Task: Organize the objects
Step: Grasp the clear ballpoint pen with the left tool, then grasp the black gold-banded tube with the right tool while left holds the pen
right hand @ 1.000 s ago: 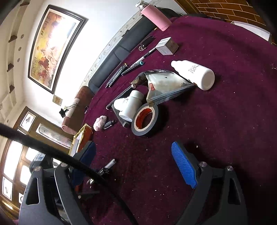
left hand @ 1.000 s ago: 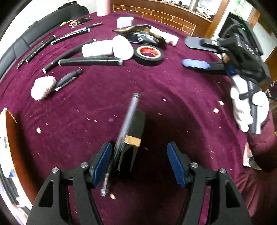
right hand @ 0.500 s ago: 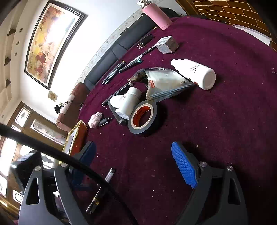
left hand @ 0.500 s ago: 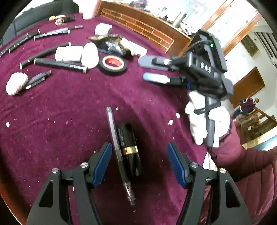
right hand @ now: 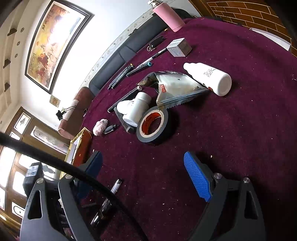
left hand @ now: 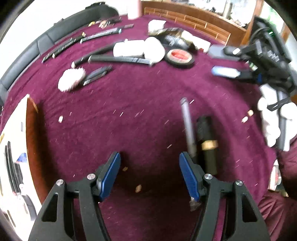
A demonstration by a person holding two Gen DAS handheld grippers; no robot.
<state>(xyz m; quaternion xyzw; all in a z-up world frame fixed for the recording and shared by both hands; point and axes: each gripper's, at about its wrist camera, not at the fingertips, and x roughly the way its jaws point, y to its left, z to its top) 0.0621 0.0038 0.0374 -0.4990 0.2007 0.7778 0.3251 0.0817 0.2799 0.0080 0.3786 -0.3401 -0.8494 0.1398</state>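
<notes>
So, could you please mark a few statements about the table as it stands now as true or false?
1. The left tool holds the pen. False: its jaws are open and empty; the pen lies beside its right finger.
2. The roll of tape lies near the white bottle. True.
3. The right tool grips the tape. False: it is open, with nothing between its jaws.
4. A pink flask stands at the table's far edge. True.

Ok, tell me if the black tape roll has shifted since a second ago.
No. In the right wrist view the black tape roll still sits against the white pipe fitting, just below the foil pouch.
</notes>
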